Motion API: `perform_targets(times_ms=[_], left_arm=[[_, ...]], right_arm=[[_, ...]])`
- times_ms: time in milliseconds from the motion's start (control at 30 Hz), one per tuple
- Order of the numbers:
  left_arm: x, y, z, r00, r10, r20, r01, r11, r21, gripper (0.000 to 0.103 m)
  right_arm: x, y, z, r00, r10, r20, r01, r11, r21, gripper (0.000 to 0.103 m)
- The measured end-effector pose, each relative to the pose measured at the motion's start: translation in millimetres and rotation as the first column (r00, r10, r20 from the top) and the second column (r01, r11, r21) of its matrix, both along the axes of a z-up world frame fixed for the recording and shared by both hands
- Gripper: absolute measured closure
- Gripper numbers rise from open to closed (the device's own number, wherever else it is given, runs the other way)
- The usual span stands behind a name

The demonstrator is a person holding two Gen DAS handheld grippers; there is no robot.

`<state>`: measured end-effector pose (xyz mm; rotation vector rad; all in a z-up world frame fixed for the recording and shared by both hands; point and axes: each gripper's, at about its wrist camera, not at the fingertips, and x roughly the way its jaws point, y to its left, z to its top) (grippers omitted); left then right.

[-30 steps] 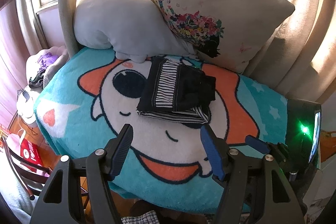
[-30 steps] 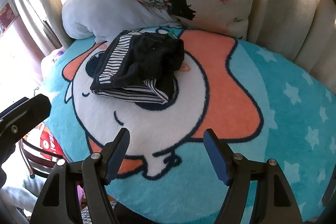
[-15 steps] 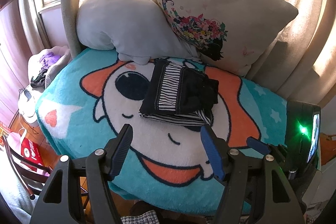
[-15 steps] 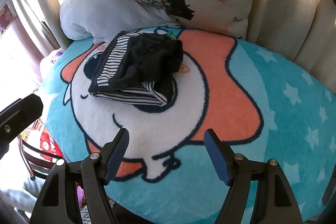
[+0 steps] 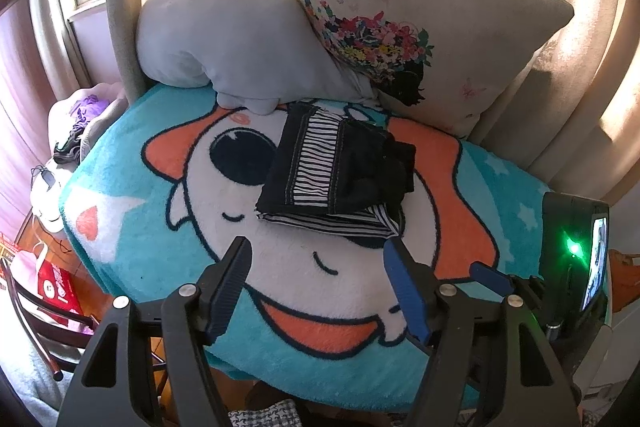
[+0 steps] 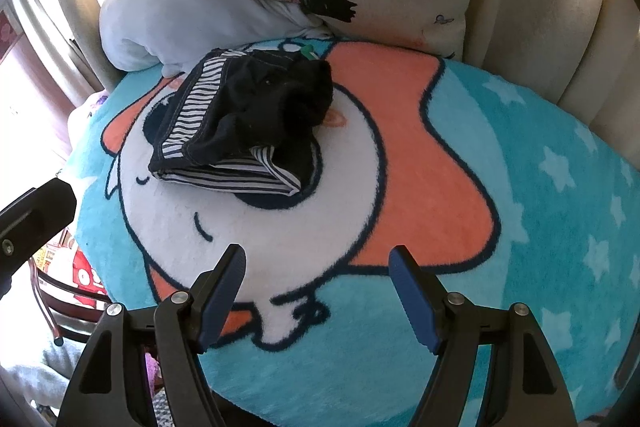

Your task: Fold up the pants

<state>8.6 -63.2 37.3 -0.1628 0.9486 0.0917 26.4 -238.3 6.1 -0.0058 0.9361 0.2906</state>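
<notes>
The black pants with black-and-white striped trim (image 5: 336, 175) lie folded in a compact bundle on the teal cartoon blanket (image 5: 120, 163), near its back. They also show in the right wrist view (image 6: 244, 123). My left gripper (image 5: 318, 253) is open and empty, held above the blanket just in front of the bundle. My right gripper (image 6: 318, 261) is open and empty, further in front of the pants and to their right. Part of the right gripper shows at the left wrist view's right edge (image 5: 492, 277).
A grey plush pillow (image 5: 224, 31) and a floral cushion (image 5: 404, 11) lean against the curtain right behind the pants. The blanket's rounded front edge drops off to a chair (image 5: 36, 311) and a red bag (image 5: 56, 283) at the lower left.
Both grippers have drawn back a little from the folded pants and stay open. The pants have not moved.
</notes>
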Motion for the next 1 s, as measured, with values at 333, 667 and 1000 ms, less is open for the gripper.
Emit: perform_targets(times_ms=[333, 667, 1000], left_arm=[[-19.0, 34.1, 0.8, 0.994, 0.11, 0.005, -0.11, 0.994, -0.013, 0.035], [-34.5, 65.2, 4.9, 0.98, 0.197, 0.009, -0.197, 0.98, -0.017, 0.035], [-21.0, 42.5, 5.7, 0.992, 0.127, 0.015, -0.127, 0.992, -0.015, 0.035]], right_arm=[[2.4, 39.8, -8.3, 0.996, 0.077, -0.035, -0.079, 0.995, -0.055, 0.025], [-9.9, 79.9, -4.2, 0.981, 0.193, -0.006, -0.193, 0.978, -0.077, 0.025], [-2.7, 56.9, -3.1, 0.992, 0.124, -0.008, -0.124, 0.99, -0.06, 0.025]])
